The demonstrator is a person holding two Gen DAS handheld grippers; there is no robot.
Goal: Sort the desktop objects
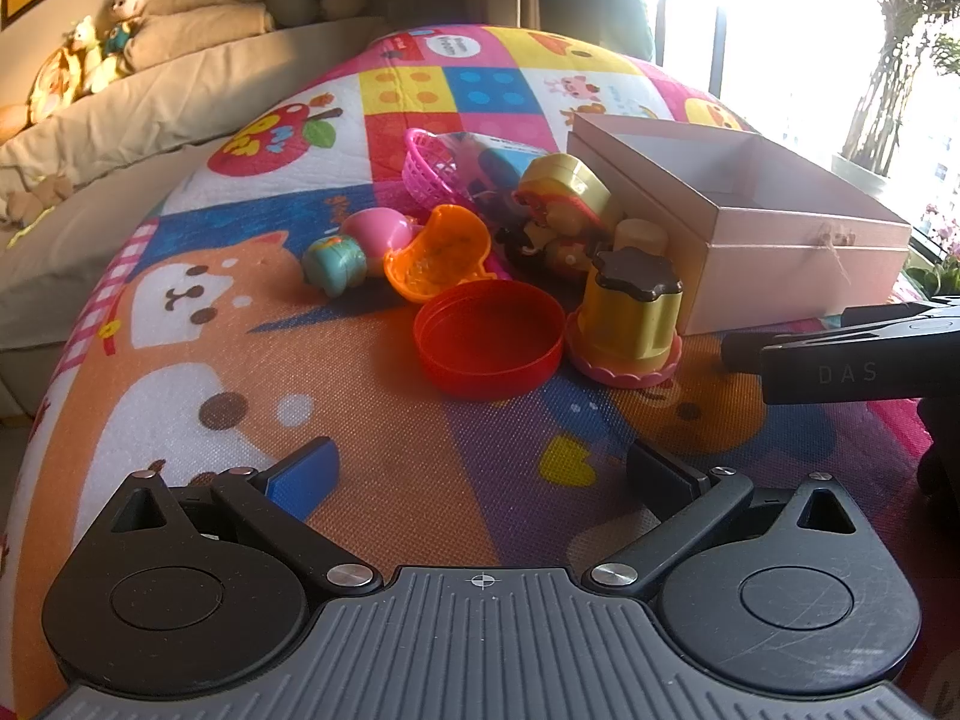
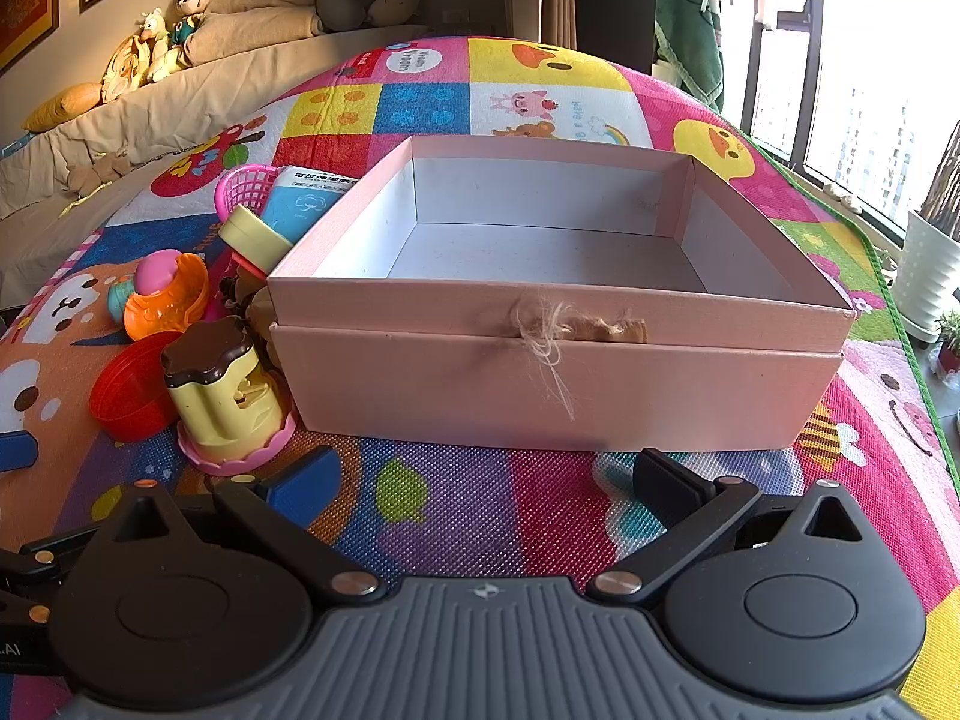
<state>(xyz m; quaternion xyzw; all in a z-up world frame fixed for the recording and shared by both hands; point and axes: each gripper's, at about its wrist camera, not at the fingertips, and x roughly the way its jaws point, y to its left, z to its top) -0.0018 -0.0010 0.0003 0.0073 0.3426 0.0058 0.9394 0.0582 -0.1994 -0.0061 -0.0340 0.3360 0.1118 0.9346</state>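
Observation:
A pile of toys lies on the colourful play mat: a red lid (image 1: 489,336), a yellow cup toy with a brown cap (image 1: 630,312), an orange scoop (image 1: 438,252), a pink and teal toy (image 1: 354,249), a pink basket (image 1: 429,165) and a blue packet. An open pink box (image 2: 564,300) with an empty white inside stands to their right. My left gripper (image 1: 480,474) is open and empty, a little short of the red lid. My right gripper (image 2: 480,480) is open and empty in front of the box; the cup toy (image 2: 222,396) is to its left.
The right gripper's black arm (image 1: 840,360) reaches in from the right edge of the left wrist view. A beige sofa (image 2: 180,96) with plush toys lies behind the mat. A window and a white plant pot (image 2: 930,276) are at the right.

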